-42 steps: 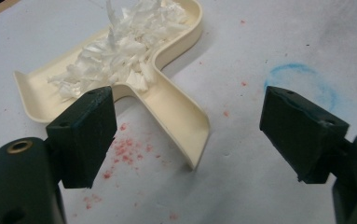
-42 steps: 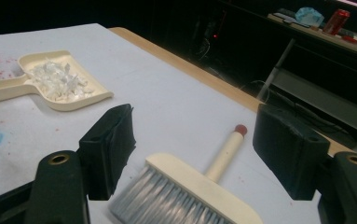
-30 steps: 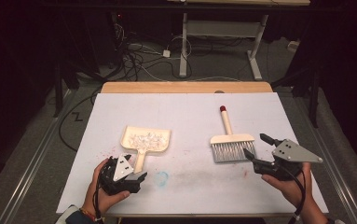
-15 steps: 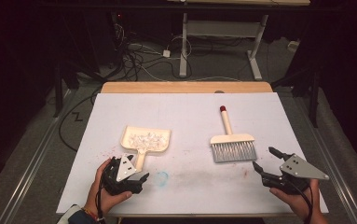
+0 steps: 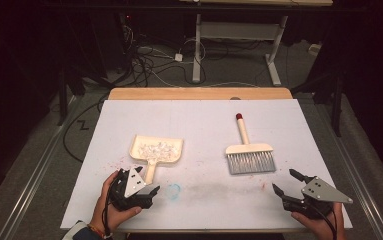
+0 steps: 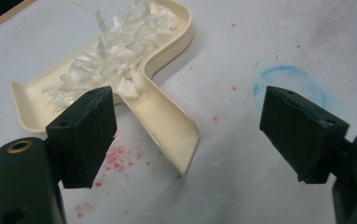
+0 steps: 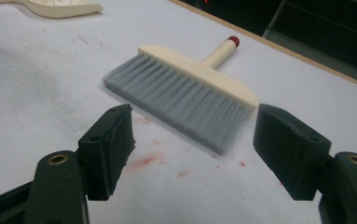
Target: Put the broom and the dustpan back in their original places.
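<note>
Two grippers sit at my near edge of the white table (image 5: pixel 199 115), both with jaws spread wide and nothing held between them. My left gripper (image 5: pixel 146 189) lies low on the sheet, and my right gripper (image 5: pixel 290 184) hovers just off the near right corner.

Ahead of my right gripper, close but not touching, lies the brush (image 5: pixel 249 155) flat on the table; its grey bristles (image 7: pixel 181 100) point back toward my jaws and its cream handle with the red tip (image 7: pixel 233 40) points away from me.

Just beyond my left gripper lies the cream dustpan (image 5: pixel 156 152), its handle (image 6: pixel 167 128) reaching back toward my jaws. In the left gripper view the handle's end lies between the two jaws but a little ahead of them, apart from both. White paper shreds (image 6: pixel 115 60) are heaped in the pan.

Just ahead of my left gripper's right-hand jaw, a faint blue ring (image 6: pixel 290 81) is drawn on the sheet. Small red specks (image 6: pixel 118 158) are scattered beside the dustpan's handle, and a few more (image 7: pixel 143 161) lie near the brush's bristles.
</note>
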A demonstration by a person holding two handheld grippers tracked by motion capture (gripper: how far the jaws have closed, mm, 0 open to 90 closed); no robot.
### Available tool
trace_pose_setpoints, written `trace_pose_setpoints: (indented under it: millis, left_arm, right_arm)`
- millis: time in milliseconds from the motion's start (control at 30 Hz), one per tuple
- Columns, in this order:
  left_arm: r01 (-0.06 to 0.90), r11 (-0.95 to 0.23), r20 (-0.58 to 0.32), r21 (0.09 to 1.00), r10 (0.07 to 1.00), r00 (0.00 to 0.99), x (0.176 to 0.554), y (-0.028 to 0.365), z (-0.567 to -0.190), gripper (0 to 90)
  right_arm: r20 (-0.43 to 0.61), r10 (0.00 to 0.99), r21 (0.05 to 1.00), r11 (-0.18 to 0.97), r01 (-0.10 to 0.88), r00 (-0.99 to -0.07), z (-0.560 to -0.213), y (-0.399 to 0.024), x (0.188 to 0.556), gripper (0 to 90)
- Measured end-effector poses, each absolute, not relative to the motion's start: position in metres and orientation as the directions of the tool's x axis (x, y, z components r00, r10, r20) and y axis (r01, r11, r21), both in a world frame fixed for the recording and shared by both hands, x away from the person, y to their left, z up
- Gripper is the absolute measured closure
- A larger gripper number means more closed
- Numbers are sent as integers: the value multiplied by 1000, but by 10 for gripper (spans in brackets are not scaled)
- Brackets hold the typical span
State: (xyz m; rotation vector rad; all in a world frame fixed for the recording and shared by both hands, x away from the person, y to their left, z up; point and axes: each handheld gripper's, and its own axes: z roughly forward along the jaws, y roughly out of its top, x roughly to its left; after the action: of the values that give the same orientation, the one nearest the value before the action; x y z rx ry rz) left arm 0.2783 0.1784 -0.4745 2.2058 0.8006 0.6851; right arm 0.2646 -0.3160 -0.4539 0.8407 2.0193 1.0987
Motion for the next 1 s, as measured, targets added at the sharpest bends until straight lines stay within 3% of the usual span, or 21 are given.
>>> trace_pose_setpoints:
  millis: [1000]
  left_arm:
    - [316, -587, 269, 745, 699, 663, 272, 176, -470, 172]
  right_arm:
    - [-306, 767, 857, 480, 187, -564, -449, -307, 260, 293]
